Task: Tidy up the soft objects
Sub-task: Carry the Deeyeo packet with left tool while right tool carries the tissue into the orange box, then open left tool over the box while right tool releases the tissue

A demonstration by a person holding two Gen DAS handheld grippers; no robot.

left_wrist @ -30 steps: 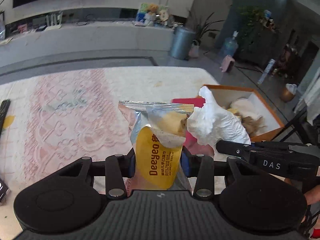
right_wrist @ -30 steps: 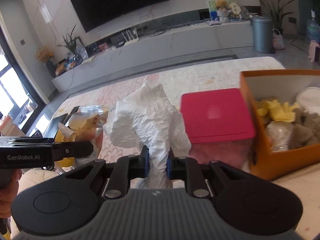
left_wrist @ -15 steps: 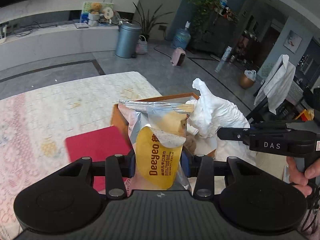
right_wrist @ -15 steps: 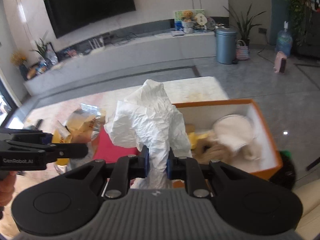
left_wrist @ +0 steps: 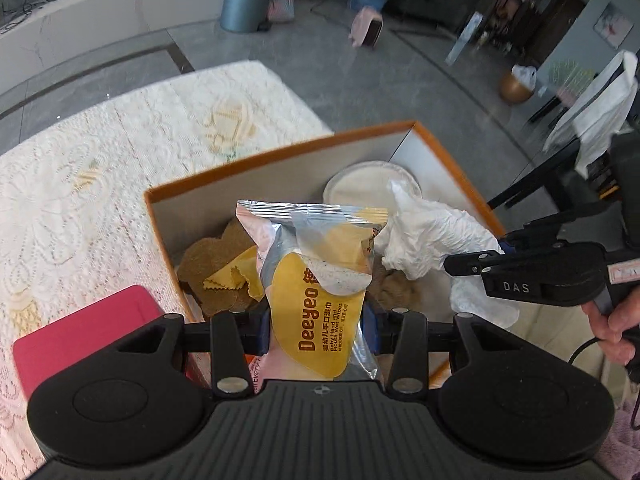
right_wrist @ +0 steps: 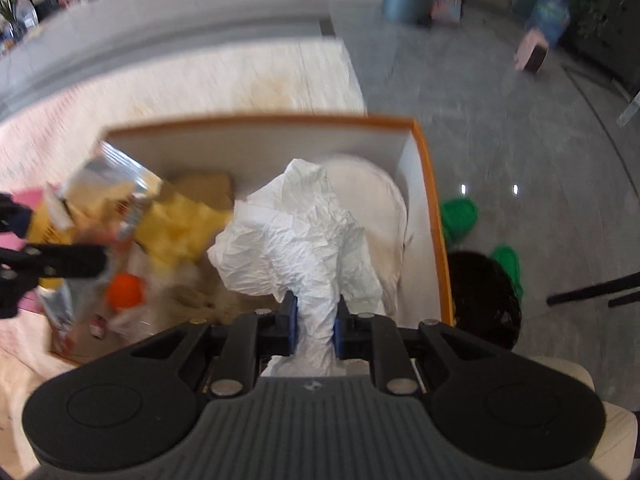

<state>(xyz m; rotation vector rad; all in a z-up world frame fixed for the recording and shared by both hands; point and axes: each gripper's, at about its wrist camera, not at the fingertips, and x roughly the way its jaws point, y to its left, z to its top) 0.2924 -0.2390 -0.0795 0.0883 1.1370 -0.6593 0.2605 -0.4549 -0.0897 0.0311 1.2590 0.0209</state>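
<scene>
My left gripper (left_wrist: 316,330) is shut on a yellow and silver Deeyeo wet-wipes pack (left_wrist: 316,280) and holds it over the orange box (left_wrist: 280,152). My right gripper (right_wrist: 314,322) is shut on a crumpled white tissue (right_wrist: 304,240) and holds it over the same box (right_wrist: 428,184). The tissue also shows in the left wrist view (left_wrist: 432,236), right of the pack. The pack shows blurred at the left of the right wrist view (right_wrist: 100,200). Inside the box lie brown cloths (left_wrist: 216,256), a yellow cloth (left_wrist: 236,276) and a round white pad (left_wrist: 360,180).
A red lidded box (left_wrist: 88,332) stands left of the orange box on the lace tablecloth (left_wrist: 100,168). The table edge and grey floor lie beyond the box. Green objects (right_wrist: 460,216) sit on the floor to the right.
Both grippers have swung right and tilted down, from over the tablecloth and red box to above the orange box. Each still holds its item.
</scene>
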